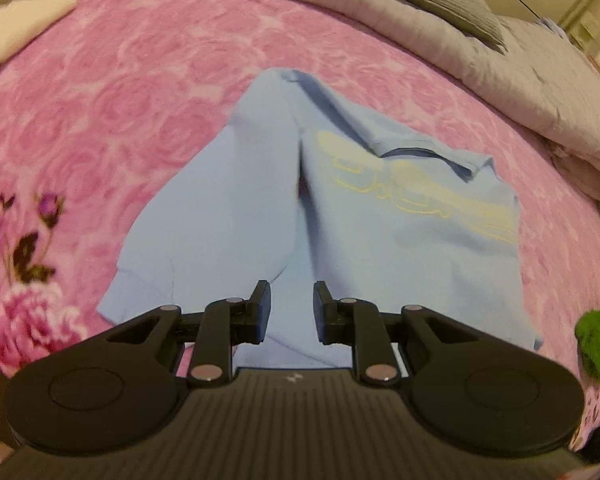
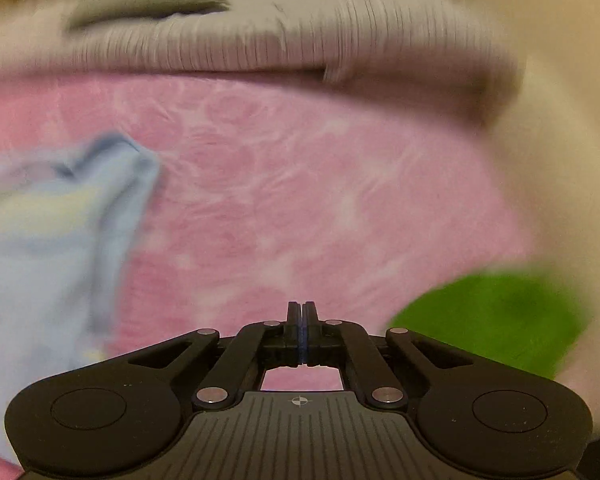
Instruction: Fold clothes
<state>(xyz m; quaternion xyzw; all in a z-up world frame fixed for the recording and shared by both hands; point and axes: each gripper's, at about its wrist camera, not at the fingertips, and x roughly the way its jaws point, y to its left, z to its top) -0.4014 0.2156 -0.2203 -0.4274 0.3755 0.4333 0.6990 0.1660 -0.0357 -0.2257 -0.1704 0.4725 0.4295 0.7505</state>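
Pink rose-patterned bedspread (image 1: pixel 160 92) fills both my views, with a light blue shirt (image 1: pixel 240 208) lying at the centre of the left wrist frame. Its two sides are turned in toward the middle, leaving a seam-like gap down the length; a yellow print (image 1: pixel 420 196) and the collar face up on the right half. I judge it partly folded, with a crosswise fold likely left. My left gripper (image 1: pixel 292 308) hovers over the shirt's near edge, fingers parted, holding nothing. My right gripper (image 2: pixel 302 320) is pressed closed and empty, over bare bedspread in a blurred frame. A green cloth (image 2: pixel 496 316) sits lower right, a grey quilt (image 2: pixel 300 40) across the top. No containers are visible.
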